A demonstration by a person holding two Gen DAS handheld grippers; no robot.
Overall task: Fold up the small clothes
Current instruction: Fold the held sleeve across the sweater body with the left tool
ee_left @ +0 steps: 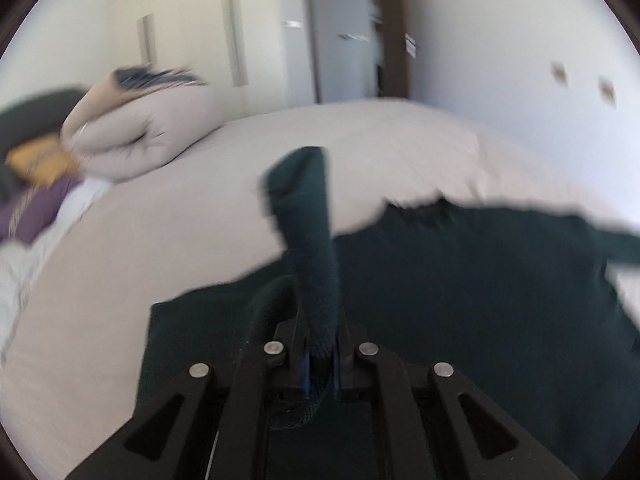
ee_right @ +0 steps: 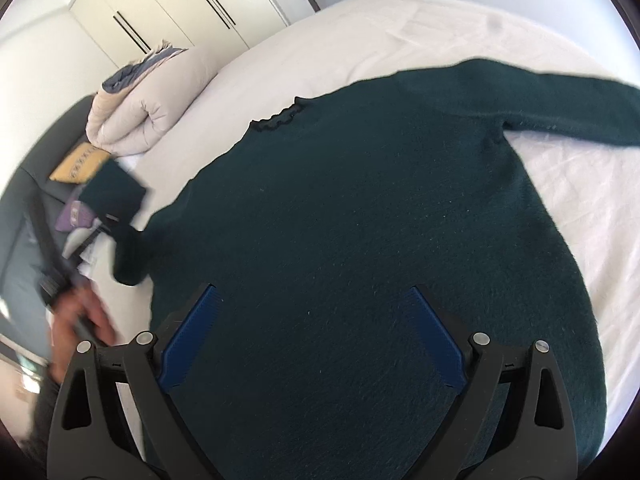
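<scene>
A white bed [ee_right: 460,20] carries a dark green sweater [ee_right: 360,220], its hem cut off below the right view. The left view is motion-blurred. The left tool [ee_left: 318,354] pinches one sleeve [ee_left: 308,216]; the right tool [ee_right: 314,320] hangs spread wide above the sweater's body, empty.

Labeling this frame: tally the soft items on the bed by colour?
Dark green: 1, the sweater
Beige: 1, the folded duvet
Yellow: 1, the cushion
Purple: 1, the cloth
Total: 4
</scene>
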